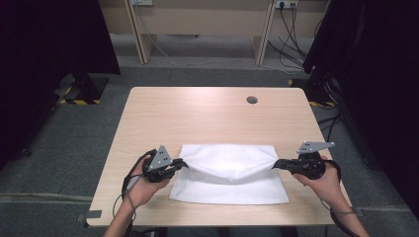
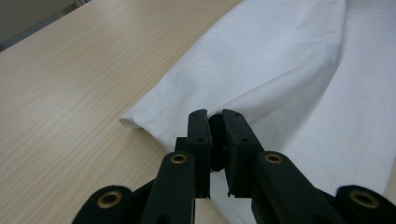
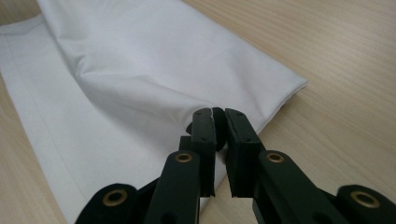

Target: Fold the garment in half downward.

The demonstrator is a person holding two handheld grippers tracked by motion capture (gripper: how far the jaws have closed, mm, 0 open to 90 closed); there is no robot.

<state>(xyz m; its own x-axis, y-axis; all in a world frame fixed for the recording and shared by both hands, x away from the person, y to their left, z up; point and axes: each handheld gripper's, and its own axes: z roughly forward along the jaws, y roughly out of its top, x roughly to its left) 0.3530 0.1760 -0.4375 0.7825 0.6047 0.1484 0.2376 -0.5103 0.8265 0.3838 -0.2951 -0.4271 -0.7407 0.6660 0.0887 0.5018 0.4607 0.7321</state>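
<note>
Holding the white cloth (image 1: 230,173) near the table's (image 1: 197,111) near edge, we have left gripper (image 1: 181,164) and right gripper (image 1: 276,164) clamped on opposite ends, its long axis running between them.

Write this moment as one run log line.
left gripper: shut on white folded cloth | right gripper: shut on cloth | upper layer lifted | light wooden table
</note>
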